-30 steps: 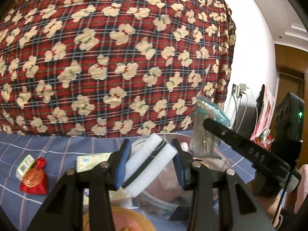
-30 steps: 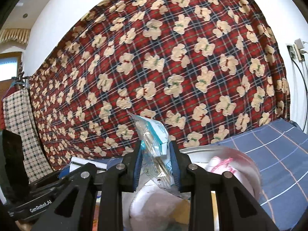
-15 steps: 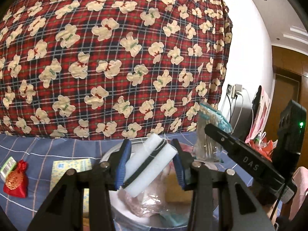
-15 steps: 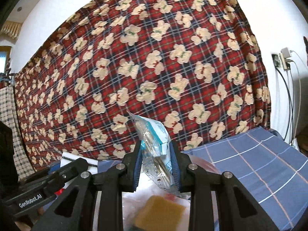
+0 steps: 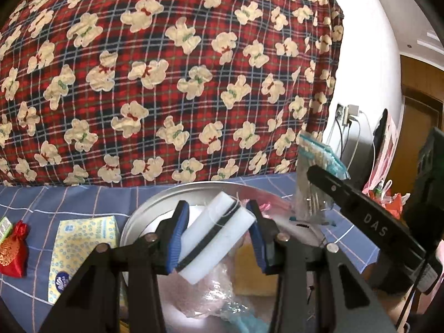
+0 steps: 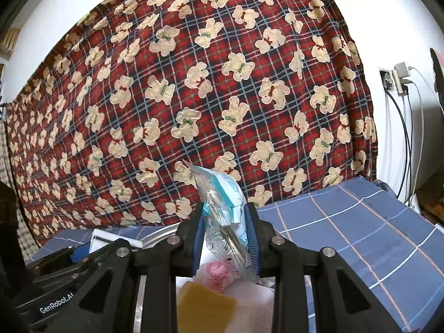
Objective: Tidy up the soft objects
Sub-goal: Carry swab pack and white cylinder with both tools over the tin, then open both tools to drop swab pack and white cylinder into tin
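My left gripper (image 5: 217,237) is shut on a white sponge block with a dark middle layer (image 5: 215,240), held tilted over a round metal basin (image 5: 155,208). Inside the basin lie a yellow sponge (image 5: 251,272), pink soft things and clear plastic bags. My right gripper (image 6: 225,240) is shut on a clear packet with a teal and white label (image 6: 222,208), upright between its pads, above the same basin with the yellow sponge (image 6: 205,305) and a pink item (image 6: 217,273) below. In the left wrist view the right gripper's black finger and the packet (image 5: 313,177) show at the right.
A blue checked cloth (image 6: 347,227) covers the surface. A yellow tissue pack (image 5: 80,249) and a red pouch (image 5: 12,252) lie left of the basin. A red plaid bear-print blanket (image 5: 166,77) hangs behind. Wall socket with cables (image 6: 399,80) at the right.
Both grippers have moved forward over the basin, keeping their grips. The tissue pack and red pouch have slid left in the left wrist view; more of the basin's inside shows.
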Action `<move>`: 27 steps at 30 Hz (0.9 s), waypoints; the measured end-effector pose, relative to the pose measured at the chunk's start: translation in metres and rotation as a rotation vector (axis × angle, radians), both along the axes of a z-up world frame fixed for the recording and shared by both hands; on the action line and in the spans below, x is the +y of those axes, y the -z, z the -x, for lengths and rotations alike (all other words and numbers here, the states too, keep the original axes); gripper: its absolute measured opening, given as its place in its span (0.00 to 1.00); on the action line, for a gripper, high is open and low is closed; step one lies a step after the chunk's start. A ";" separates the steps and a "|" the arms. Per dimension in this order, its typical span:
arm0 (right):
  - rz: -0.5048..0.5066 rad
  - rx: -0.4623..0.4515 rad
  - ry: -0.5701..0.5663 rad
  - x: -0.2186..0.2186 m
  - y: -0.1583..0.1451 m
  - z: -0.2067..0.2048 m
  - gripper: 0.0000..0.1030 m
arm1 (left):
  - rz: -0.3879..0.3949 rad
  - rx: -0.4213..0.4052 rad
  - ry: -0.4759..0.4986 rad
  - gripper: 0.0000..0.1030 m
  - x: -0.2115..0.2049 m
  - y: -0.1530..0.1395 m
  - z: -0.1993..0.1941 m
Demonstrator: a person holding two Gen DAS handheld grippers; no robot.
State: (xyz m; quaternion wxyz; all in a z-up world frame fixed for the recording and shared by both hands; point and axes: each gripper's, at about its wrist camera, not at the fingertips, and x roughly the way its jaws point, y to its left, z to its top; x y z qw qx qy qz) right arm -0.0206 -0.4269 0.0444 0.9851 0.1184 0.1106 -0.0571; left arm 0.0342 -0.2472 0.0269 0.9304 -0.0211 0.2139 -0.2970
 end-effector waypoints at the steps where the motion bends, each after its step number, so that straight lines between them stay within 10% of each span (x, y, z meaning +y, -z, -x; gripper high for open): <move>1: 0.015 0.007 0.014 0.000 0.001 -0.001 0.29 | -0.004 0.001 -0.001 0.41 -0.001 0.001 -0.001; 27: 0.008 0.206 -0.054 0.014 0.033 -0.033 0.30 | -0.140 0.040 -0.063 0.41 -0.025 0.027 -0.010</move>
